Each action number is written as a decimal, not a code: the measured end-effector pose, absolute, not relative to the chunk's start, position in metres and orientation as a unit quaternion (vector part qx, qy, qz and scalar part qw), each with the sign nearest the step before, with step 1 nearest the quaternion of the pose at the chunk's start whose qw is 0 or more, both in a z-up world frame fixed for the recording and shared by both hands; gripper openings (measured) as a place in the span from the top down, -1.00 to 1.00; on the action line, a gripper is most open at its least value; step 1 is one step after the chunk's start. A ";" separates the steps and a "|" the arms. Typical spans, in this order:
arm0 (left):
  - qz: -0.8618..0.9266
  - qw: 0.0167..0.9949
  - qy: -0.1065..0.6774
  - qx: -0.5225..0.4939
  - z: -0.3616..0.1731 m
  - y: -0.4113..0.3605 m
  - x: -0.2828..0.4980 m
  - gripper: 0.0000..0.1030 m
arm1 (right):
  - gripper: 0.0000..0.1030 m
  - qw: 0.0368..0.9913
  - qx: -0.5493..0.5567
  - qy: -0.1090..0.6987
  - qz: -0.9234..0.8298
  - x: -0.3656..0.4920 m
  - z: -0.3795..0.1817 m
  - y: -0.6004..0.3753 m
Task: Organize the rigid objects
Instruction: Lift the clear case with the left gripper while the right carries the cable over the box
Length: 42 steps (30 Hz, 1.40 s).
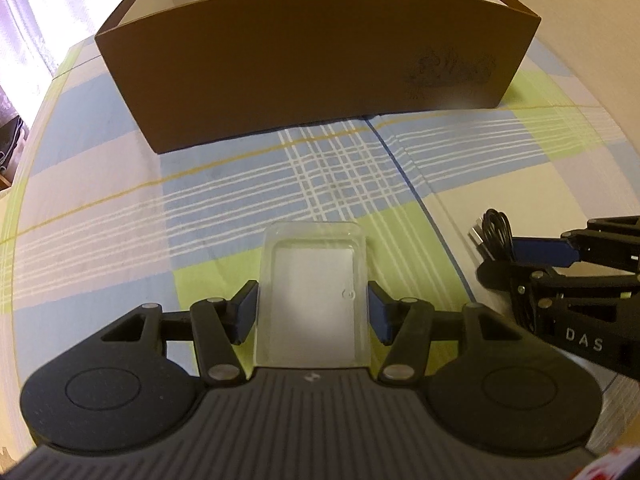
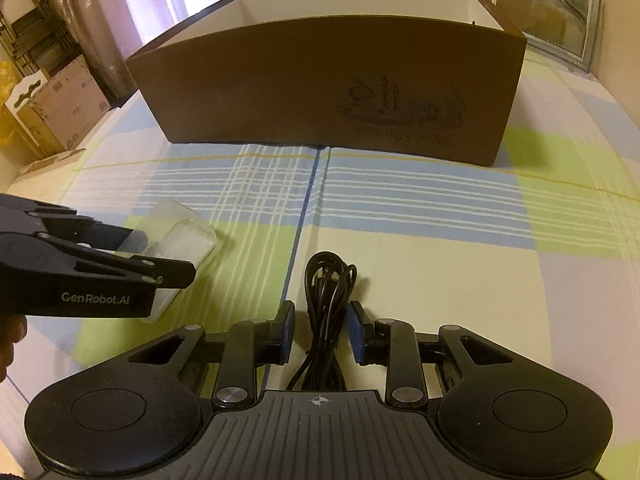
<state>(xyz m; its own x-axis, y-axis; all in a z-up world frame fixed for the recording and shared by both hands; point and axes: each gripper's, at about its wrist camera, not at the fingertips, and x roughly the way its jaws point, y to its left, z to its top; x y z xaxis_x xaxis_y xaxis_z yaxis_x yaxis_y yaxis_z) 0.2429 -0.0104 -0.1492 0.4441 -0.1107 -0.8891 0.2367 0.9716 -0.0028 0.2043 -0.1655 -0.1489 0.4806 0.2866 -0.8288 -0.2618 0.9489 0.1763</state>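
Note:
A clear plastic case (image 1: 314, 296) lies on the checked tablecloth between the blue pads of my left gripper (image 1: 312, 310); the pads touch its two sides. The case also shows in the right wrist view (image 2: 184, 240), partly behind the left gripper (image 2: 132, 264). A coiled black cable (image 2: 326, 312) lies between the pads of my right gripper (image 2: 320, 332), which stand close beside it with small gaps. The cable (image 1: 496, 232) and the right gripper (image 1: 532, 264) show at the right of the left wrist view. A brown open-topped cardboard box (image 1: 312, 76) stands beyond both.
The box (image 2: 320, 92) has a white inside and a dark print on its front. Stacked cartons (image 2: 60, 108) stand off the table's left edge. A framed picture (image 2: 548, 12) leans at the back right. Curtains hang behind.

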 end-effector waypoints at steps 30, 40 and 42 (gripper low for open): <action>-0.098 0.885 0.453 0.050 -0.087 0.001 0.242 -0.01 | 0.72 0.873 0.037 0.438 0.212 0.223 -0.103 -0.163; -0.088 0.911 0.401 0.042 -0.039 0.009 0.271 -0.01 | 0.72 0.891 0.043 0.382 0.240 0.255 -0.057 -0.150; -0.086 0.914 0.394 0.040 -0.033 0.011 0.278 -0.01 | 0.72 0.894 0.042 0.373 0.242 0.263 -0.048 -0.147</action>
